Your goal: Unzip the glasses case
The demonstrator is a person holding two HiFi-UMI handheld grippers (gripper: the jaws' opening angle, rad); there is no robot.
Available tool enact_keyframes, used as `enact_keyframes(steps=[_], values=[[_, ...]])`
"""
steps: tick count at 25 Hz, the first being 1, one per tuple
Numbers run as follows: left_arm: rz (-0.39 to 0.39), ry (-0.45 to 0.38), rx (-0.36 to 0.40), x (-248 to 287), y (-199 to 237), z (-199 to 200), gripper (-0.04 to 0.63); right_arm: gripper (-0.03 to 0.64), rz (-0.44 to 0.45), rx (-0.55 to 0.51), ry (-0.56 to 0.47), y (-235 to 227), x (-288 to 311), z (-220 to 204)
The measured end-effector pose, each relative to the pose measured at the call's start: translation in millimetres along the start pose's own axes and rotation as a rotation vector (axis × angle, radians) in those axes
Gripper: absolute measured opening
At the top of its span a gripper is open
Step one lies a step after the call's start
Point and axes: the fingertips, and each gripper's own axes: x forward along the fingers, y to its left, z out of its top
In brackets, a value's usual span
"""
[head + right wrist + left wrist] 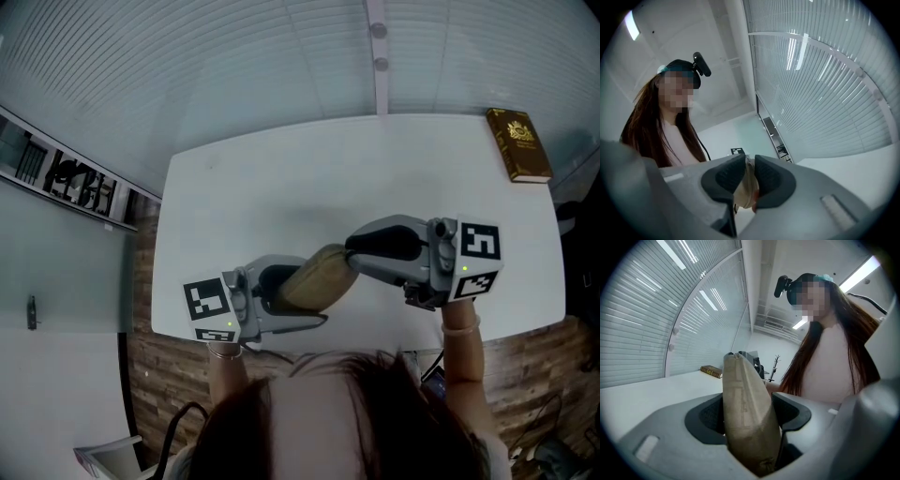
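A tan fabric glasses case hangs above the white table, held between both grippers. My left gripper is shut on the case's left end. In the left gripper view the case stands upright, filling the wide gap of the left gripper between its dark pads. My right gripper grips the case's right end. In the right gripper view the right gripper has its jaws nearly together on a thin pale part of the case. I cannot tell whether that part is the zipper pull.
A brown book lies at the table's far right corner, also visible as the book in the left gripper view. Glass walls with blinds stand behind the table. The person stands at the table's near edge.
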Motion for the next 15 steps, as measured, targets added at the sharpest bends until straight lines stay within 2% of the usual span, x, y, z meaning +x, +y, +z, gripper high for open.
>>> enact_keyframes(steps=[8, 15], values=[[0.023, -0.049, -0.016, -3.3, 4.9, 1.3, 0.301, 0.021, -0.015, -0.025, -0.016, -3.3, -2.8, 0.8], [0.023, -0.097, -0.022, -2.7, 8.3, 4.9, 0.293, 0.012, -0.032, -0.071, -0.019, -4.4, -7.8, 4.7]])
